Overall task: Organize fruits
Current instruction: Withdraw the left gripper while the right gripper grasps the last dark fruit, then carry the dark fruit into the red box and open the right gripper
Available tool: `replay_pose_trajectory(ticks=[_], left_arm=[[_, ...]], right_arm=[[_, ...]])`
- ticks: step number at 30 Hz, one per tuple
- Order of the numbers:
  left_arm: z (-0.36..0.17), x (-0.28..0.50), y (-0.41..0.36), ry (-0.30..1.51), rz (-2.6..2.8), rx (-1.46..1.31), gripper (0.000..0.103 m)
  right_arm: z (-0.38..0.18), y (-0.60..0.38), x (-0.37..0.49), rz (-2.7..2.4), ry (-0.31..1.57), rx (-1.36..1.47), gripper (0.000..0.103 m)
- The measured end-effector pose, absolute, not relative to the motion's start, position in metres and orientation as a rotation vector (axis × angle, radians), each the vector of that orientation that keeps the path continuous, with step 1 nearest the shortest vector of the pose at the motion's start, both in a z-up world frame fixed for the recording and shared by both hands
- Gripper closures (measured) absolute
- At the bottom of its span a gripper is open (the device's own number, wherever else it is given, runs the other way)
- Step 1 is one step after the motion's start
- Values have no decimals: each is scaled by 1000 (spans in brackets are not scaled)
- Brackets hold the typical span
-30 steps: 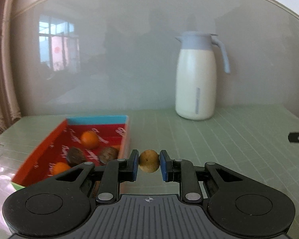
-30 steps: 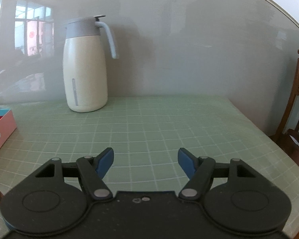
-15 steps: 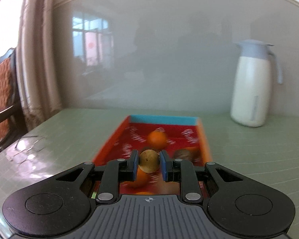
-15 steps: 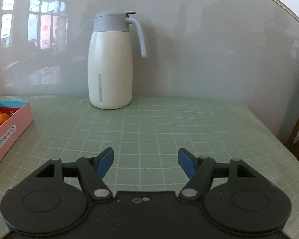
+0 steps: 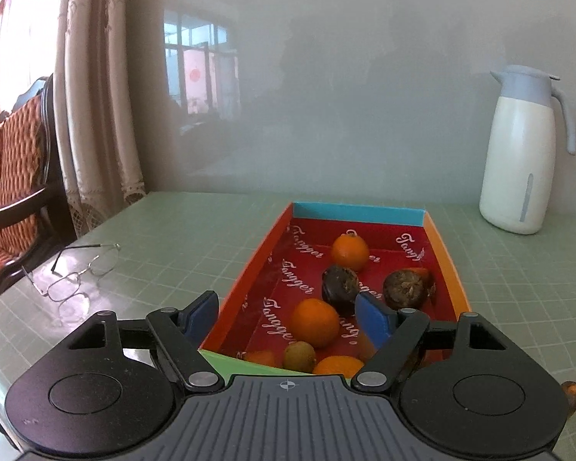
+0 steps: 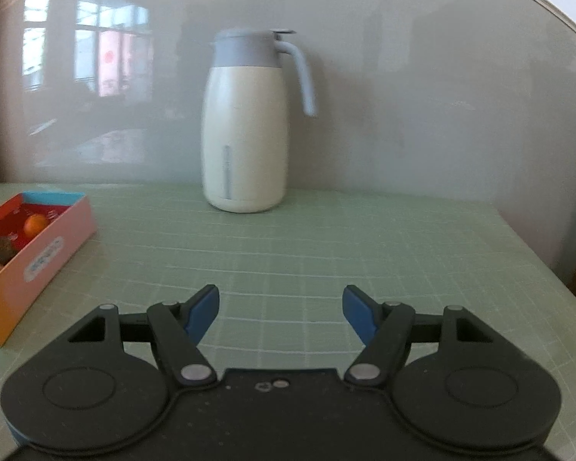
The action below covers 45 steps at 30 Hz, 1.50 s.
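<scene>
Left claw [image 5: 286, 313]: jaws just sprung wide, empty, over the box's near end.
Small yellow-brown round fruit [image 5: 298, 355]: lying inside the red-lined cardboard box [image 5: 447, 265] beside oranges.
Right claw [image 6: 280, 309]: wide, empty, above the green gridded worktop [image 6: 326, 246].

fruits [image 5: 313, 326] in box [image 5: 447, 269], glasses [image 5: 78, 272] left, jug [image 5: 520, 153] behind right

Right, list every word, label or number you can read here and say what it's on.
"Tangger", as best it reads: white script repeated across the red inside of the box.
Oval label on the box's pink outer side: too blurred to read.
Jug: no text, only a grey stripe.
</scene>
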<state>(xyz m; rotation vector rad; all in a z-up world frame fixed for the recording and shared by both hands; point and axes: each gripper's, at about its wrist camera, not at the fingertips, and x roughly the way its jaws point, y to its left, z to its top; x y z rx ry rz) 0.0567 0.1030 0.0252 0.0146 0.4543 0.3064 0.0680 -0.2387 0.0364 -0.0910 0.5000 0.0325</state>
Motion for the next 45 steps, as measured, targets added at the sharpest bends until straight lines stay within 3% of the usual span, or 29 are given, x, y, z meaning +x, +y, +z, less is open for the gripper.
replay_pose_trajectory(ticks=[4,13,21,28,33,45], left_arm=[[27,55,101,435,323,35,17],[31,39,106,432,312,40,13],[28,25,116,453,320,55,11],[26,18,139,469,347,3,11],[21,14,146,492,348,12,11],[15,7,159,521,356,26,11]], right_arm=[[32,-227,65,79,516,-124,33],[27,-205,60,138,547,-104,34],[16,-163,49,287,607,-118,48],[9,-135,51,362,642,-138,53],[2,-123,58,366,696,-128,76],[5,-101,66,369,664,-115,76]])
